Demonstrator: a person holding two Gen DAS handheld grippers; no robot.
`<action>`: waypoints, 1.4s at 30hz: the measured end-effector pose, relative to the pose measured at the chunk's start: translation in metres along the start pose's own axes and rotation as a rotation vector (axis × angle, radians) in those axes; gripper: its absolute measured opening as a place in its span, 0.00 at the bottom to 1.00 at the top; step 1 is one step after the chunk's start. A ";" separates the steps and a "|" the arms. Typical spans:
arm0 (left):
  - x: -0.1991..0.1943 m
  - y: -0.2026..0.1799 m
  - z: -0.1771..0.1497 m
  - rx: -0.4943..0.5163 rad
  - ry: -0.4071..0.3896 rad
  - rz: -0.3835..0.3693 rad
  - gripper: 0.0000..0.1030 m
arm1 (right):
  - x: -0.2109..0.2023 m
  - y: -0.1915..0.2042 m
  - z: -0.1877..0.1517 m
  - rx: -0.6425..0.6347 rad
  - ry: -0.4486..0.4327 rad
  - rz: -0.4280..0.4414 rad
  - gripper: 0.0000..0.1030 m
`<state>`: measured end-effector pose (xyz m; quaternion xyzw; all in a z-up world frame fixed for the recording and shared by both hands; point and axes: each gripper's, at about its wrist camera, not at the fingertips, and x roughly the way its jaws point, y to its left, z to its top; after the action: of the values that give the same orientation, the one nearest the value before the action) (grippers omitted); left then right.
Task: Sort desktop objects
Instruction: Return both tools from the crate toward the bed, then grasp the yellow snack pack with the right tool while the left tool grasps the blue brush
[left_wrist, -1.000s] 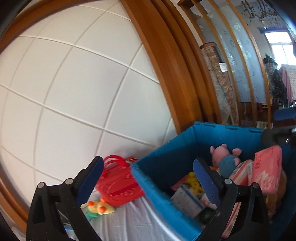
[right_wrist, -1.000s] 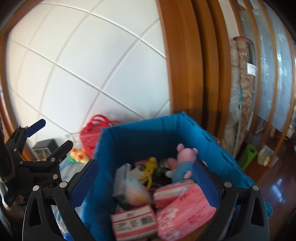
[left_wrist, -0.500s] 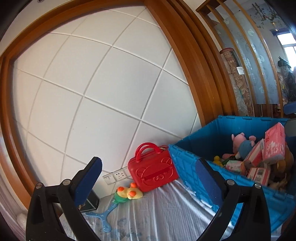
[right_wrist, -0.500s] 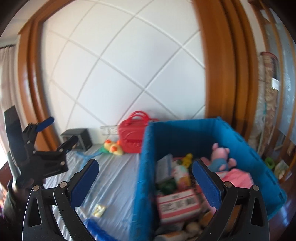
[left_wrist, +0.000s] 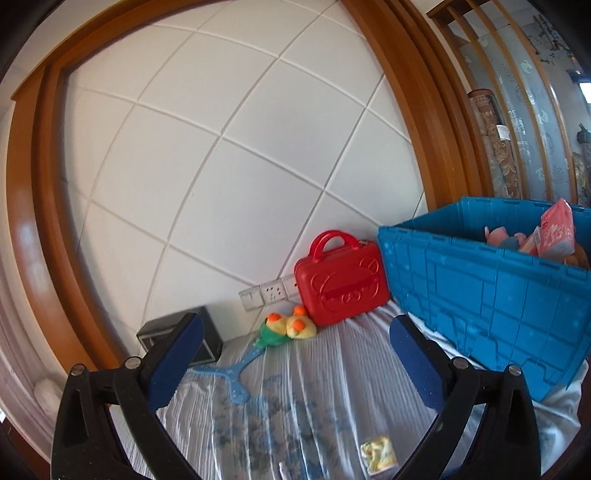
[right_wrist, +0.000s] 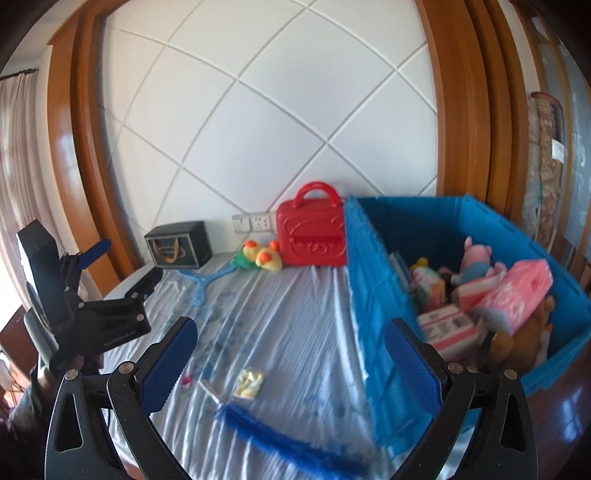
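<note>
One ribbed blue plastic crate (right_wrist: 458, 229) stands on the cloth-covered bench (right_wrist: 288, 317). Beside its far corner stands one glossy red hard-shell case (right_wrist: 312, 236); past that lie two yellow plush ducks (right_wrist: 264, 256) and one black box (right_wrist: 179, 249). Near the crate's front lie one small yellow packet (right_wrist: 251, 384) and one fuzzy blue strip (right_wrist: 280, 439). Left tool (left_wrist: 295, 363) and right tool (right_wrist: 286, 367) are both spread, holding nothing.

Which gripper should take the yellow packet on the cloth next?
Probably left: open, empty, with the yellow packet low between its fingers. The right is open too, with the packet also close.
</note>
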<state>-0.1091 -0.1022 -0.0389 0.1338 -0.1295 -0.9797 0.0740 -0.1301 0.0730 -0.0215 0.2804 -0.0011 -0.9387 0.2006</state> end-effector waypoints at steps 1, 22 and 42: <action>0.000 0.004 -0.006 -0.008 0.009 0.003 0.99 | 0.007 0.006 -0.006 -0.002 0.016 0.004 1.00; 0.025 0.032 -0.149 -0.131 0.313 0.176 0.99 | 0.341 0.052 -0.156 -0.082 0.570 0.115 0.72; 0.058 0.025 -0.196 -0.074 0.395 -0.010 0.99 | 0.362 0.070 -0.160 -0.210 0.581 0.179 0.25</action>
<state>-0.1068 -0.1822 -0.2290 0.3211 -0.0759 -0.9389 0.0980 -0.2955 -0.1099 -0.3386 0.5130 0.1285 -0.7930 0.3024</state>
